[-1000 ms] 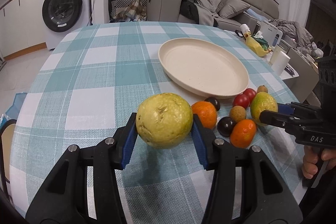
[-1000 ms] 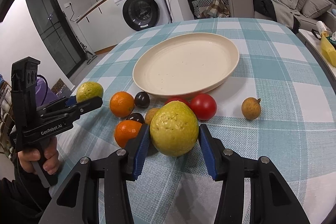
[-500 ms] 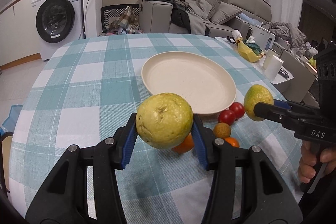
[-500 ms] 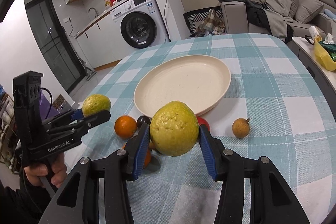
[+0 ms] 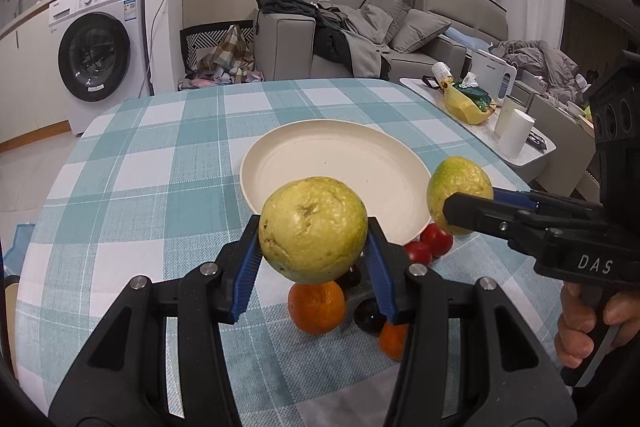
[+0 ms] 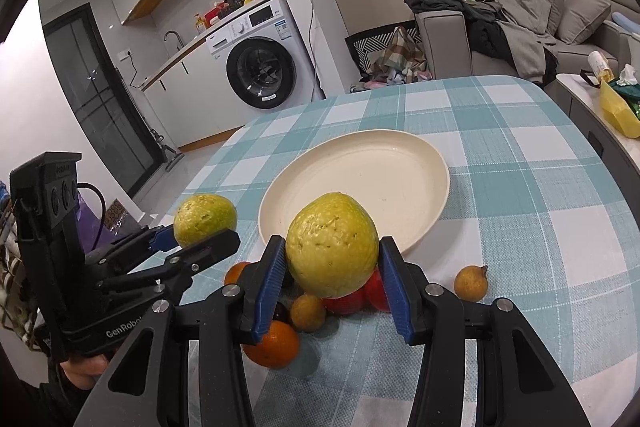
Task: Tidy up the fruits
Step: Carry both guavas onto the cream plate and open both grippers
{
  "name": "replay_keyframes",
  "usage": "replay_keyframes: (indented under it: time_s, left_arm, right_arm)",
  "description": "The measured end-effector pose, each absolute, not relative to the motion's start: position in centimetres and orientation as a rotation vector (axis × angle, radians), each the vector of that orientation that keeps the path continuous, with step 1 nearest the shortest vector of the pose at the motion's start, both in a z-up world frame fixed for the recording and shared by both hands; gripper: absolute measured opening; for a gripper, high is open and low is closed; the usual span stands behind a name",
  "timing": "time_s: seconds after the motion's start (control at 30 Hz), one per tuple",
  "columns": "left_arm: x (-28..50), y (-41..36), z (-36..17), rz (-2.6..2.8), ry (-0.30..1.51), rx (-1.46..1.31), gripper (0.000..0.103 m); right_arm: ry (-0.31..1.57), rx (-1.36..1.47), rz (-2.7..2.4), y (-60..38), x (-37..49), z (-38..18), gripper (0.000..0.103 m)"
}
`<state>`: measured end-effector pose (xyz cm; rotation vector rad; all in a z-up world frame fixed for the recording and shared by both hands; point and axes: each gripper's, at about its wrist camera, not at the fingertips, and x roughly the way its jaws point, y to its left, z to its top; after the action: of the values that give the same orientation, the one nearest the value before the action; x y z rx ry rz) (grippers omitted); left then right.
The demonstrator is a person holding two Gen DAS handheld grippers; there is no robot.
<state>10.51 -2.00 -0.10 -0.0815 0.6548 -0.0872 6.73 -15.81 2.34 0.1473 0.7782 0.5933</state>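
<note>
Left wrist view: left gripper (image 5: pixel 313 247) clamped on a yellow-green guava (image 5: pixel 313 229), lifted above the near rim of the cream plate (image 5: pixel 280 163); oranges (image 5: pixel 317 307) and tomatoes (image 5: pixel 437 239) near that rim.

Right wrist view: right gripper (image 6: pixel 332 269) clamped on a second guava (image 6: pixel 333 245), likewise raised above the plate's near rim; longan (image 6: pixel 471 283) on the tablecloth (image 6: pixel 560 235) near the plate.

Guavas (image 5: pixel 313 230) yellow-green; plate (image 5: pixel 280 163) cream; tablecloth (image 5: pixel 160 187) teal-white check.

We see the round cream plate (image 5: pixel 340 163) at centre frame on the checked tablecloth (image 5: pixel 160 163); small round fruits (image 5: pixel 318 307) cluster below it, lower centre.
</note>
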Motion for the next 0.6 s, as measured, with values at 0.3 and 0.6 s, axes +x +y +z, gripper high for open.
replay_keyframes:
  time_s: [0.3,0.6]
  left_arm:
    - [12.2,-2.9,-0.4,-0.09,0.653,-0.064,0.046]
    - [13.9,-3.2,-1.3,-0.085,0.675,-0.064,0.046]
  right_arm:
    - [0.791,0.168,0.576,-15.7,7.8,2.0,0.048]
    - [0.802,0.186,0.556,-15.6,8.9,1.6,0.048]
